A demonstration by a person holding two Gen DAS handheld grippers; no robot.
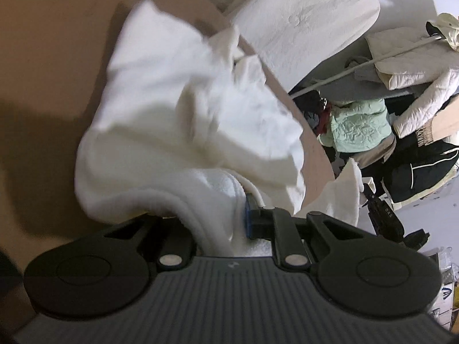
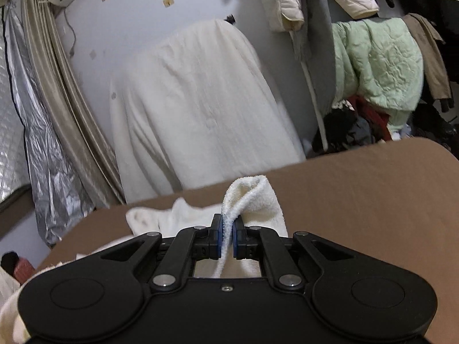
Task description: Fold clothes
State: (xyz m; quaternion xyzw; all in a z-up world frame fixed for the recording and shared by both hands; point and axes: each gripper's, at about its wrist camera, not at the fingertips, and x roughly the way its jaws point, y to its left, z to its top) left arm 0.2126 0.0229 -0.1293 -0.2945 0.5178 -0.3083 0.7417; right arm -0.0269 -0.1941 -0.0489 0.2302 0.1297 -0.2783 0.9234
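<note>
A white fleece garment (image 1: 178, 109) hangs bunched and lifted over the brown table (image 1: 43, 57). My left gripper (image 1: 229, 218) is shut on a thick fold of it. The fabric drapes over one finger and hides it, and only the blue pad (image 1: 249, 215) of the other shows. In the right wrist view my right gripper (image 2: 226, 229) is shut on a thin folded edge of the same white garment (image 2: 252, 197), which stands up above its blue pads (image 2: 218, 236). More of the cloth lies on the brown table (image 2: 358, 200) to the left. The right gripper (image 1: 365, 187) also shows far right in the left wrist view, holding a corner.
A large white cover (image 2: 198, 103) stands against the wall beyond the table's far edge. A rack of hung jackets, one mint green and quilted (image 2: 378, 66), crowds the right. Curtains (image 2: 57, 100) and a silver sheet hang at the left.
</note>
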